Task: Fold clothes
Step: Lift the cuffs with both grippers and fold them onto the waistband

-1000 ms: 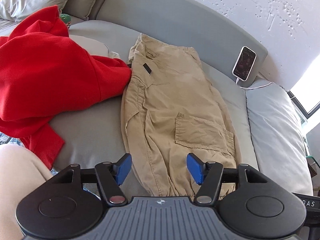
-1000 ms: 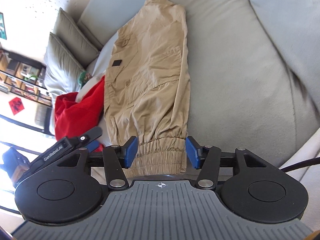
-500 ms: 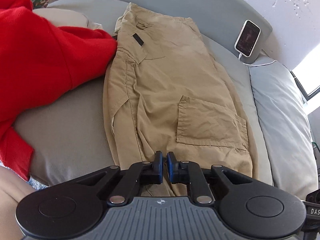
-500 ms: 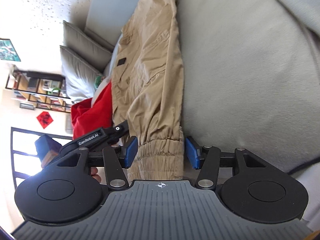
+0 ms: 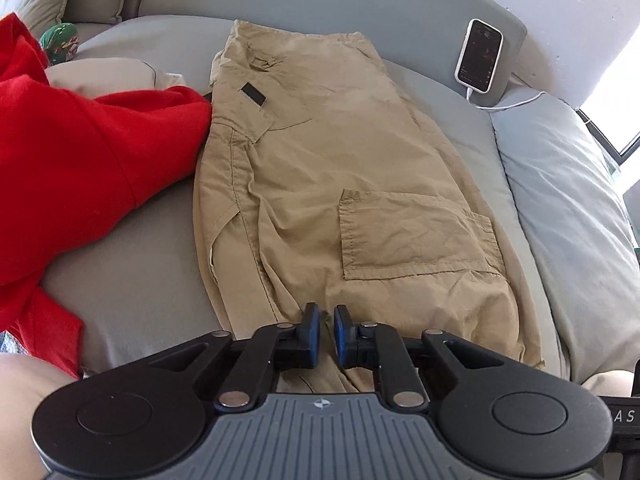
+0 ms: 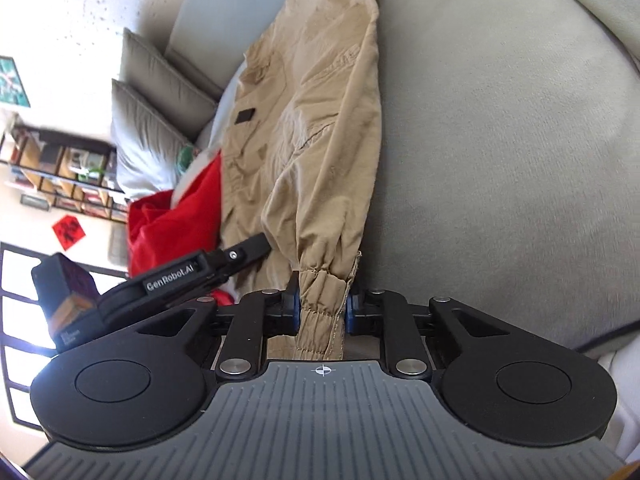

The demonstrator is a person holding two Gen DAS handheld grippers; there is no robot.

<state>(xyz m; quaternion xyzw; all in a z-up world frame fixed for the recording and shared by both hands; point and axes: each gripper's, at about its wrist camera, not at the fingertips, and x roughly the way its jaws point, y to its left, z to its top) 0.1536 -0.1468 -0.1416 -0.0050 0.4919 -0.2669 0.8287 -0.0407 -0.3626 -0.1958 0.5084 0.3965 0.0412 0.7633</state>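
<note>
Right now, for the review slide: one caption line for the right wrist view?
Right gripper shut on the elastic cuff of the khaki trousers lying on the grey sofa.

The left gripper (image 5: 324, 322) points steeply down, its blue pads (image 5: 312, 330) drawn almost together with only a thin gap, pinching a fold of the beige trousers (image 5: 340, 168). The right gripper (image 6: 322, 306) points less steeply; its jaws have just been closing and now clamp the elastic cuff (image 6: 322, 300) of the trousers between them.
</note>
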